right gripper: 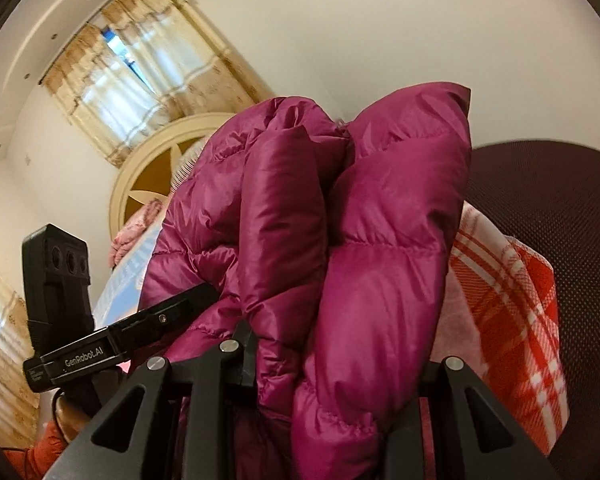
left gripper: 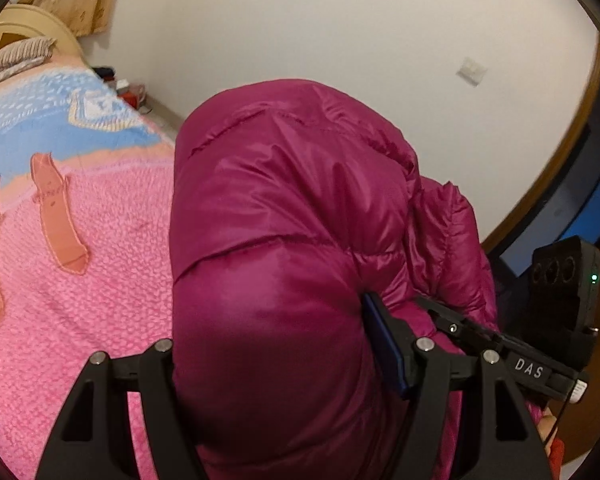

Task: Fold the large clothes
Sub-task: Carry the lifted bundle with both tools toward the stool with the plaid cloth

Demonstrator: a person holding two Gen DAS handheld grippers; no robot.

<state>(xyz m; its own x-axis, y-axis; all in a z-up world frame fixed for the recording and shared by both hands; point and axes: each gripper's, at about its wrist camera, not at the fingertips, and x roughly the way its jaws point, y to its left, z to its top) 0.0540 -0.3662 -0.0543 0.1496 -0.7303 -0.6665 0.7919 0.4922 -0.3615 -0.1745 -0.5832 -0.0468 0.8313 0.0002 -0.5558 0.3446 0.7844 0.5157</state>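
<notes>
Jacket: a magenta puffy down jacket [left gripper: 284, 240] is bunched into a thick bundle and lifted up. It fills the middle of both wrist views, and its quilted seams and shiny folds are easy to see.
Left gripper: the left gripper [left gripper: 276, 352] has its jaws set wide apart, and a fat fold of the jacket sits between them. The blue pad of one finger [left gripper: 384, 344] presses into the fabric; the other finger is hidden behind the bundle.
Right gripper: the right gripper [right gripper: 332, 364] is closed to a narrower gap and pinches several layers of the jacket [right gripper: 340, 240]. The fabric bulges out above and below the black fingers [right gripper: 246, 354], so it is gripped tightly.
Where the jacket is: it hangs between the two grippers, above the right edge of the bed [left gripper: 80, 280]. Whether its lower part touches the bed I cannot tell.
Bed: it is covered with a pink blanket with blue and orange patterns. A cream headboard [right gripper: 148, 172] stands at the far end.
Near the right gripper: a red and white checked cloth [right gripper: 512, 320] lies just beside the jacket, with a dark mesh surface [right gripper: 560, 208] behind it.
Room: a plain white wall [left gripper: 340, 40] and a beige curtain [right gripper: 140, 80] over a bright window.
Person: only an orange sleeve [right gripper: 40, 444] shows at the bottom left corner of the right wrist view.
</notes>
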